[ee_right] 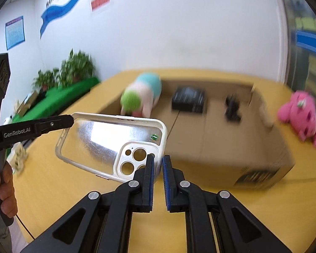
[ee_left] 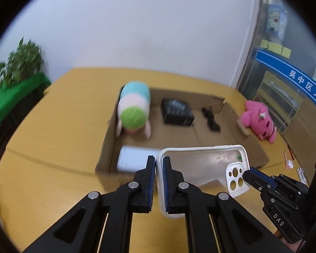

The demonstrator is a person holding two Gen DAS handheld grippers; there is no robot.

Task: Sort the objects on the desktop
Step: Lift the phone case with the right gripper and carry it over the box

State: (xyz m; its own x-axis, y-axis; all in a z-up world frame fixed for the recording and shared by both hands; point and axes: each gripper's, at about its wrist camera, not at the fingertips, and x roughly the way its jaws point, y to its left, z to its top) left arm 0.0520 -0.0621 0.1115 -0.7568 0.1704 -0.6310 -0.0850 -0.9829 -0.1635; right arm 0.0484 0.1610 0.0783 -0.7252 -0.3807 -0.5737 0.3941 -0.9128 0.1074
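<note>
A clear phone case [ee_left: 200, 166] with a white rim and camera cut-outs hangs above the yellow table [ee_left: 52, 147], held at both ends. My left gripper [ee_left: 159, 162] is shut on the rim of its plain end. My right gripper [ee_right: 158, 160] is shut on the rim at the camera end of the phone case [ee_right: 107, 139]. Behind it lies an open cardboard box [ee_left: 107, 139] holding a green, white and blue plush toy [ee_left: 134, 105], a black box [ee_left: 177, 111], a small black item [ee_left: 210, 118] and a white power bank [ee_left: 134, 160].
A pink plush [ee_left: 259, 118] lies by the box's right side. Potted plants [ee_left: 21, 63] on a green cloth stand left of the table. Small bits [ee_left: 290, 162] lie on the table at the right. A person's hand [ee_right: 2, 189] grips the left tool's handle.
</note>
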